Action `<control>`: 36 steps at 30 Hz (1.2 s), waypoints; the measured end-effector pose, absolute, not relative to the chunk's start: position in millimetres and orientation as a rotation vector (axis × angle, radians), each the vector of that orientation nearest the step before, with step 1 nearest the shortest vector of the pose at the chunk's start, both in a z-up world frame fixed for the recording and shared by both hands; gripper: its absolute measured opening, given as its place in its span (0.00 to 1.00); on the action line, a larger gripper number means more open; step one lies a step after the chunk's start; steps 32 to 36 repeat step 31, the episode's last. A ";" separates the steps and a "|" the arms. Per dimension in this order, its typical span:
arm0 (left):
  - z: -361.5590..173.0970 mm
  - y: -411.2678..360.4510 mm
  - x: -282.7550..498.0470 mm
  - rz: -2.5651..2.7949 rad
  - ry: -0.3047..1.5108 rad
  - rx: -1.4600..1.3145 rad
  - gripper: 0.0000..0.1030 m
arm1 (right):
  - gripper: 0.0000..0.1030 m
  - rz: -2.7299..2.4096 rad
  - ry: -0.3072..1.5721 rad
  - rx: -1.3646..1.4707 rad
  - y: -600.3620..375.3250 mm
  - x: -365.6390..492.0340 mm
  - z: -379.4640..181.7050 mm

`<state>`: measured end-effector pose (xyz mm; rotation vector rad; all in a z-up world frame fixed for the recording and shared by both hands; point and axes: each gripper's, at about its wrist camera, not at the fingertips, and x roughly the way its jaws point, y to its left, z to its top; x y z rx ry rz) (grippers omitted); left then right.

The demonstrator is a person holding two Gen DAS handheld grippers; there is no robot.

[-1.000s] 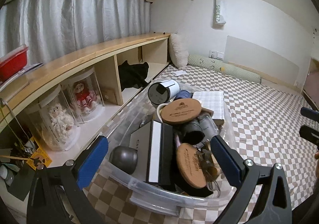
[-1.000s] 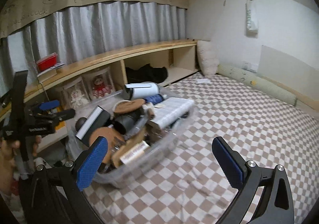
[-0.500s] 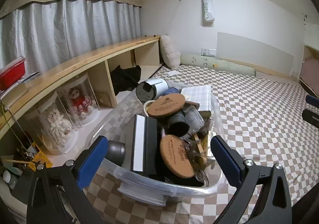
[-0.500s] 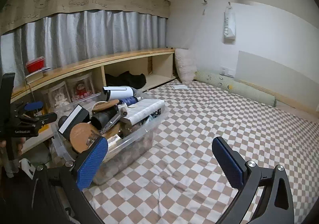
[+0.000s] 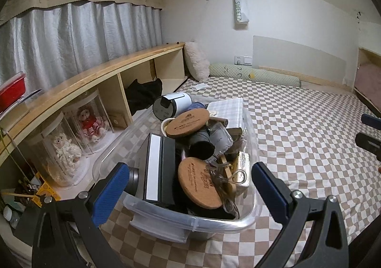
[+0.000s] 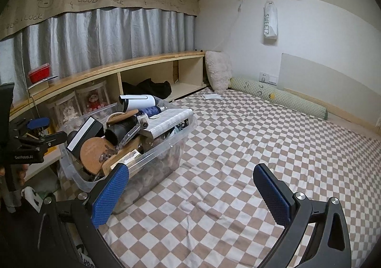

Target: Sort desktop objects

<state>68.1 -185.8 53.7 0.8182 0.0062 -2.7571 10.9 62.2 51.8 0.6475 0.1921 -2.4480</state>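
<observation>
A clear plastic bin (image 5: 254, 206) (image 6: 166, 146) heaped with objects sits on the checkered bed. Inside lie two round cork coasters (image 5: 198, 185) (image 5: 187, 122), a black-and-white box (image 5: 156, 168), a black cup (image 5: 202, 145), a white cylinder device (image 5: 172, 104) (image 6: 139, 102) and a plaid pouch (image 5: 226, 108). My left gripper (image 5: 188, 187) hangs open just over the bin's near edge, nothing between its fingers. My right gripper (image 6: 190, 194) is open over the bedsheet to the right of the bin, empty. The left gripper also shows at the left edge of the right wrist view.
A wooden shelf (image 5: 100, 70) runs along the left, holding clear cases with dolls (image 5: 89, 123) and black cloth (image 5: 142, 91). A fluffy pillow (image 6: 218, 70) and a green bolster (image 6: 278, 98) lie by the far wall. The checkered sheet (image 6: 262, 139) spreads to the right.
Both grippers have pulled back and risen a little, so the bin looks smaller and further off. Both stay open and empty.
</observation>
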 end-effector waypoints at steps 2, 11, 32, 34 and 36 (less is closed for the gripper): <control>52.2 -184.5 67.6 -2.761 0.002 0.827 1.00 | 1.00 -2.452 0.191 0.650 63.0 10.6 51.7; 50.1 -185.2 66.6 -2.757 0.011 0.837 1.00 | 1.00 -2.463 0.168 0.660 67.2 8.3 51.7; 50.1 -184.4 67.4 -2.764 0.013 0.829 1.00 | 1.00 -2.452 0.183 0.686 64.6 5.5 48.0; 50.1 -184.4 67.4 -2.764 0.013 0.829 1.00 | 1.00 -2.452 0.183 0.686 64.6 5.5 48.0; 50.1 -184.4 67.4 -2.764 0.013 0.829 1.00 | 1.00 -2.452 0.183 0.686 64.6 5.5 48.0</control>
